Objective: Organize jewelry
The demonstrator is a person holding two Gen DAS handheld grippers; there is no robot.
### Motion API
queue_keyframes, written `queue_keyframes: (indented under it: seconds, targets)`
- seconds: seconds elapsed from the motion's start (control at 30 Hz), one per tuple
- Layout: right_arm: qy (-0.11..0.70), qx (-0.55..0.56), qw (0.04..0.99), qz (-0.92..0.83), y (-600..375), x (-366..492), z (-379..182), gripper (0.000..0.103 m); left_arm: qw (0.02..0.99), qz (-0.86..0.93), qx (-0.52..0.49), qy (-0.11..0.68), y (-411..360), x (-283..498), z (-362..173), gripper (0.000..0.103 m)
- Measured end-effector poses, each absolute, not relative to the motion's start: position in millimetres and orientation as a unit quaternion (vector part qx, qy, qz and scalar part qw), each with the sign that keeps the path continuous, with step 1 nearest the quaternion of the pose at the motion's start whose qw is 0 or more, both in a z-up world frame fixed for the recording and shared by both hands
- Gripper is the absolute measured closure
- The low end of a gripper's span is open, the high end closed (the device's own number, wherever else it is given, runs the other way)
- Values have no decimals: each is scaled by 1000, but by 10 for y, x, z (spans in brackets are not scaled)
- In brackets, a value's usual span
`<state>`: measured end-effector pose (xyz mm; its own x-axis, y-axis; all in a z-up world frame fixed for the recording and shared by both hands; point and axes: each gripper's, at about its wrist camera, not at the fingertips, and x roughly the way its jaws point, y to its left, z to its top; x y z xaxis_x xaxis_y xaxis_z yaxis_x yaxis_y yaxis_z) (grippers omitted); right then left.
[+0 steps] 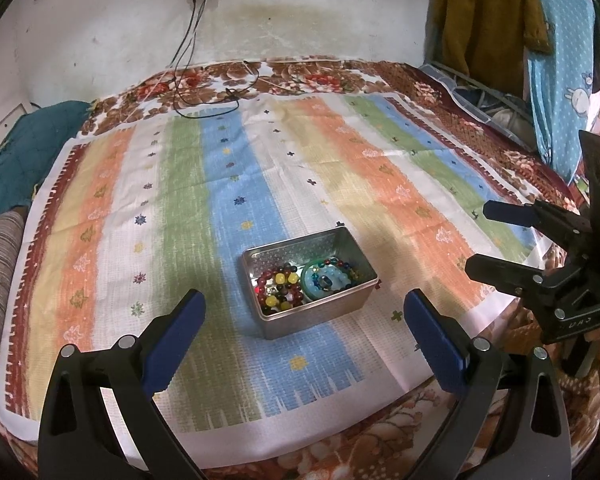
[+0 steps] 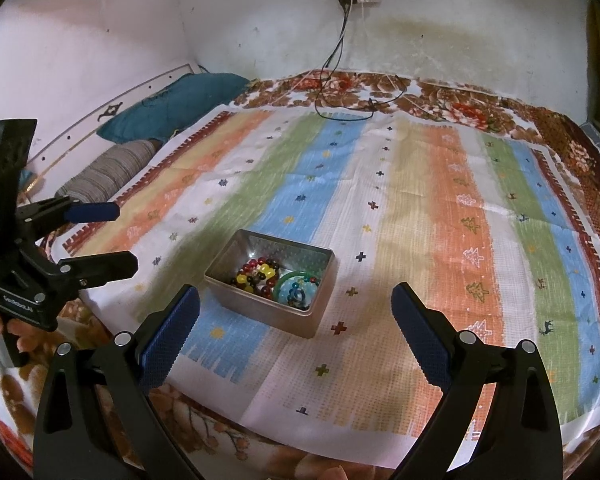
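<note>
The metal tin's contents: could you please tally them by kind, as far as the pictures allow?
Inside the metal tin:
Beaded bracelets, red and yellow: bunched together, number unclear, at least 1
Green bangle: 1
Multicoloured bead string: 1
Pale blue round piece: 1
Total: at least 4

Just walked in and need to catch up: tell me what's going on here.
A person holds a two-finger gripper in each hand over a bed covered by a striped cloth. Both the left gripper and the right gripper are open and empty. Between them sits a metal tin on the cloth, already holding bead bracelets and a green bangle. Nothing is being gripped.
</note>
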<state>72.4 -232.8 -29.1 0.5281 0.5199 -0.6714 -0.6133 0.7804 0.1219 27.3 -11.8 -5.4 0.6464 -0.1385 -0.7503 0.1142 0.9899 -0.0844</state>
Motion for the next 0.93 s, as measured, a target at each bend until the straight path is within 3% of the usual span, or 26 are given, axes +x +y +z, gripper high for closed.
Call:
queue_keyframes:
  seconds: [0.93]
  targets:
    - [361,-73,870,327,-2329,716,-320,6,904,-74,-2,421,-159,276,-85,6]
